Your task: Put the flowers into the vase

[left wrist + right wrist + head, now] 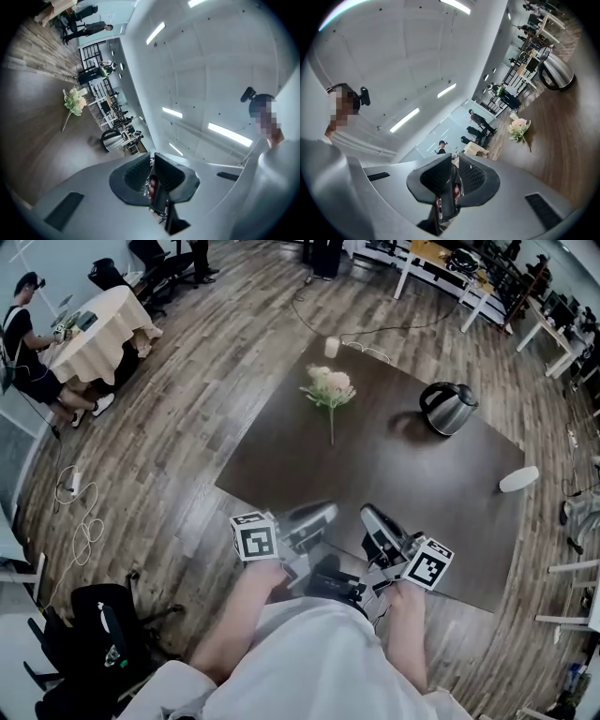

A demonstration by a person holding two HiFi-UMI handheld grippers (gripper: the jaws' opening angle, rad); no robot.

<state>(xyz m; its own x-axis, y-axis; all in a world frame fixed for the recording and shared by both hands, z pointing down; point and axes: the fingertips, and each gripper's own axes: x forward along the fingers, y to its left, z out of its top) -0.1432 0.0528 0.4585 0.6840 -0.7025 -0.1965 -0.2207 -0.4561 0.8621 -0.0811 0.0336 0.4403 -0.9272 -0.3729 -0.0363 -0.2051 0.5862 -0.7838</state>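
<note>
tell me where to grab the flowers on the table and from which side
Take the flowers by the bare stem, just below the blooms. They lie flat on the table, blooms toward the far edge, stem end pointing toward the near edge, so come down from above on the near side, jaws across the stem. The heads would likely crush.

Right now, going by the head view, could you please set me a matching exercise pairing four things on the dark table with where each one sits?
Things:
1. flowers
2. kettle
3. white oblong object
4. pale cylinder

Places:
A. at the far corner of the table
B. at the table's right edge
C. lying flat toward the table's middle
D. upright, with a dark handle, to the right of the flowers

Pairs: 1-C, 2-D, 3-B, 4-A.
</note>
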